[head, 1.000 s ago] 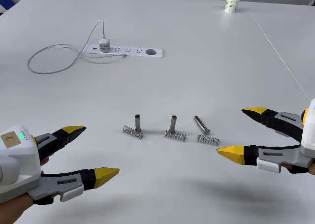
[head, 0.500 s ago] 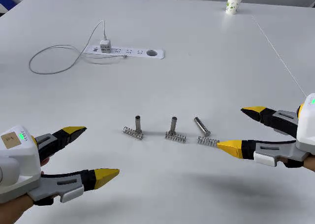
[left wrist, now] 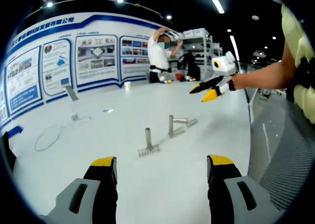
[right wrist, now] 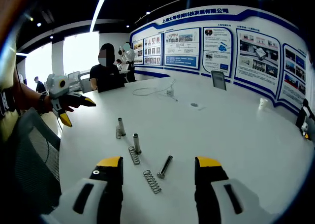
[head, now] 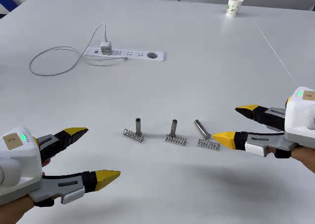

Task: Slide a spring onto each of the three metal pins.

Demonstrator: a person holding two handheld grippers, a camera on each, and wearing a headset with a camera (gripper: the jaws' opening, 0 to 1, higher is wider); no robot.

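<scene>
Left gripper sits nearest, over the bench's near left corner, jaws spread and empty, likely held in reserve. Right gripper is by the right edge, jaws also apart and holding nothing. Its lower tip is just beside the right spring, seemingly lined up to take it. Middle spring and left spring lie flat mid-bench, unthreaded. Left pin and middle pin stand upright. Right pin lies tipped, probably needs righting. Beyond: power strip, cable; paper cup near far edge.
</scene>
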